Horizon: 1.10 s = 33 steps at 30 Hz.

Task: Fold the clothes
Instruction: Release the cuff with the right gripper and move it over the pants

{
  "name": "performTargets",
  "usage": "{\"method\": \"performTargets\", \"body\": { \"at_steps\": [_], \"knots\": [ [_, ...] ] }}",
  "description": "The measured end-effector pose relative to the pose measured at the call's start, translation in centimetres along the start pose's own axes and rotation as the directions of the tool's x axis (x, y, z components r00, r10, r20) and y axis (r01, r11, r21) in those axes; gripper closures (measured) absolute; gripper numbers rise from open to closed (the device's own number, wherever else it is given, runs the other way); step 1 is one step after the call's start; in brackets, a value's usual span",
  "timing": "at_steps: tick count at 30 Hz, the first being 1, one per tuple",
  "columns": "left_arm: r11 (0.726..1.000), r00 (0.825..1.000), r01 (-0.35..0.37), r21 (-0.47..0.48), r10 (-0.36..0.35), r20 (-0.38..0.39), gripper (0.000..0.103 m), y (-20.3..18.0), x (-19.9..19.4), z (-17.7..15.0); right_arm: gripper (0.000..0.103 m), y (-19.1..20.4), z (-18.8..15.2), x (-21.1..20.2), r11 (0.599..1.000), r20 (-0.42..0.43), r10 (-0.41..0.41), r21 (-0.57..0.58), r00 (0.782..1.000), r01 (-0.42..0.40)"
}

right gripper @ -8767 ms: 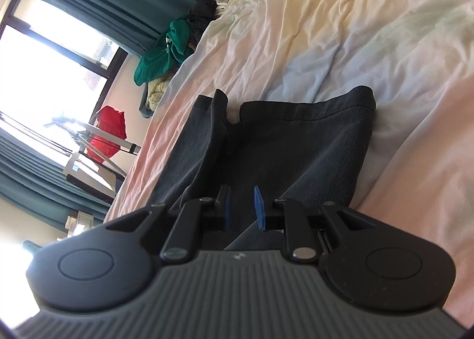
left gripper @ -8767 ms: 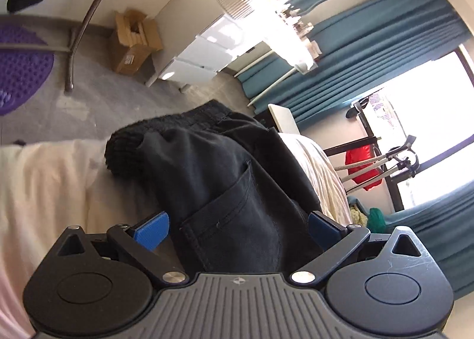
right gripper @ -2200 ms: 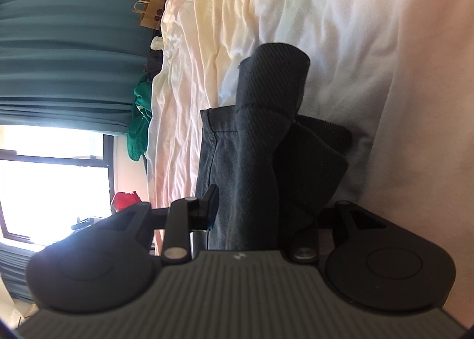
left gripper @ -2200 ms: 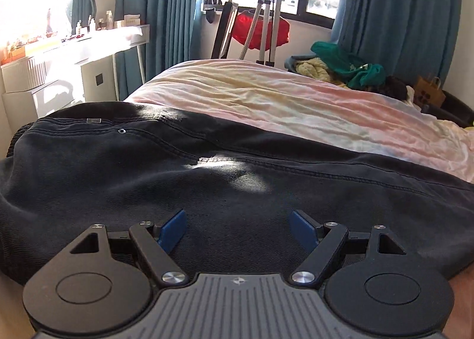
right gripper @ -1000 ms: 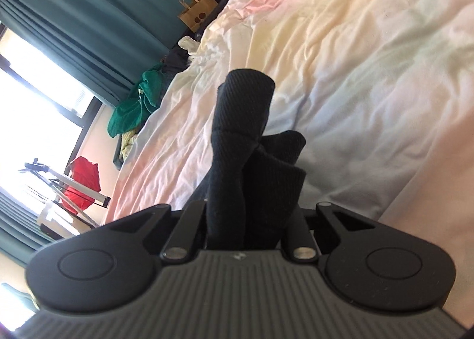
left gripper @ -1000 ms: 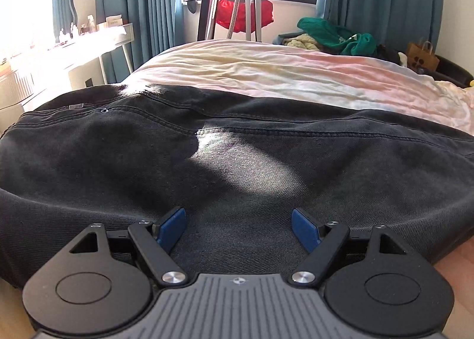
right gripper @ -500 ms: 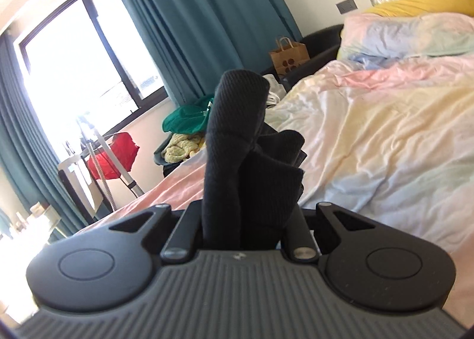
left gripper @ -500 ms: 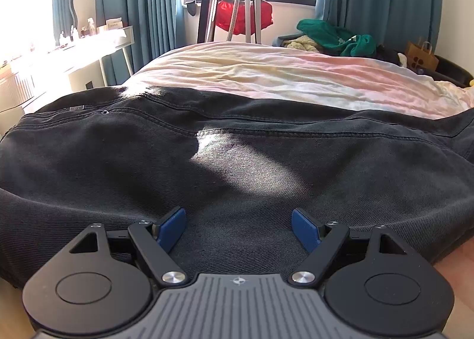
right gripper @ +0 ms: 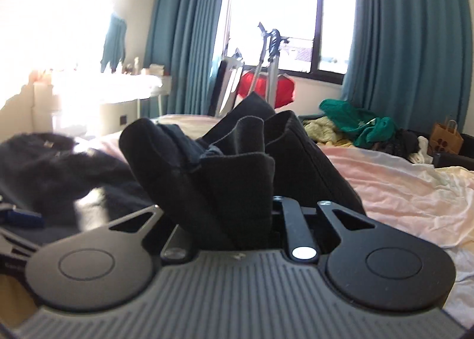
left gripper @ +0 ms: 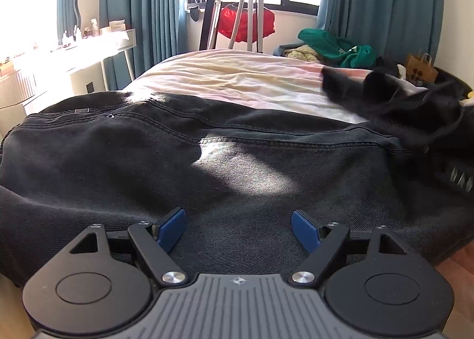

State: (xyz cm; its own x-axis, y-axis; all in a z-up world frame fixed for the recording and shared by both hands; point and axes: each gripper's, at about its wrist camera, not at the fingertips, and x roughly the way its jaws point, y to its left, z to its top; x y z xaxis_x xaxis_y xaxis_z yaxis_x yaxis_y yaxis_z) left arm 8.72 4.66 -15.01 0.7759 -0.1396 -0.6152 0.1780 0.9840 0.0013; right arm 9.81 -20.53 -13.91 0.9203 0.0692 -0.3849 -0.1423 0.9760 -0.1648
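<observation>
Left wrist view: left tongs released, blue pads spread wide over the black jeans, nothing between them. Looks like they're pinning or steadying the near part so the fabric doesn't slide while the other end gets folded over; can't tell if the pads actually touch the cloth. Jeans lie flat across the near end of the bed, waistband to the left. At far right, the leg end is lifted off the sheet and blurred.

Right wrist view: right tongs clenched on the bunched leg end of the jeans, fabric wadded up between the fingers and blocking most of the view. Bunch grip makes sense: both cuffs together, one carry. Rest of the jeans sits dark at left, low on the bed. My read: mid-fold, leg end travelling toward the waistband.
</observation>
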Motion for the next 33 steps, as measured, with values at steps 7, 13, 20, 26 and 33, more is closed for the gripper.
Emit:
{"method": "performTargets", "body": {
  "at_steps": [7,13,20,26,33],
  "knots": [
    [0.993,0.998,-0.036,-0.112,0.042,0.048,0.022,2.1,-2.7,2.0,0.087,3.7,-0.8,0.5,0.993,-0.049,-0.005,-0.119,0.999,-0.001],
    [0.985,0.993,-0.007,-0.174,0.028,0.117,0.022,3.7,-5.1,3.3,0.087,5.6,2.4,0.6,0.999,0.006,-0.021,-0.031,1.000,0.021],
    [0.985,0.988,-0.037,-0.169,0.062,0.142,0.022,5.2,-6.6,3.3,0.084,10.7,0.9,4.0,0.999,-0.130,0.001,0.051,0.991,0.005],
    [0.975,0.990,0.004,-0.222,0.028,0.140,0.022,6.5,-7.3,3.2,0.037,9.7,0.2,3.2,0.973,-0.092,0.148,0.193,0.985,-0.129],
    [0.974,0.988,0.024,-0.224,0.011,0.155,0.022,6.4,-7.8,2.8,0.001,8.9,1.9,-0.8,0.934,-0.047,0.315,0.195,0.948,-0.301]
  ]
}}
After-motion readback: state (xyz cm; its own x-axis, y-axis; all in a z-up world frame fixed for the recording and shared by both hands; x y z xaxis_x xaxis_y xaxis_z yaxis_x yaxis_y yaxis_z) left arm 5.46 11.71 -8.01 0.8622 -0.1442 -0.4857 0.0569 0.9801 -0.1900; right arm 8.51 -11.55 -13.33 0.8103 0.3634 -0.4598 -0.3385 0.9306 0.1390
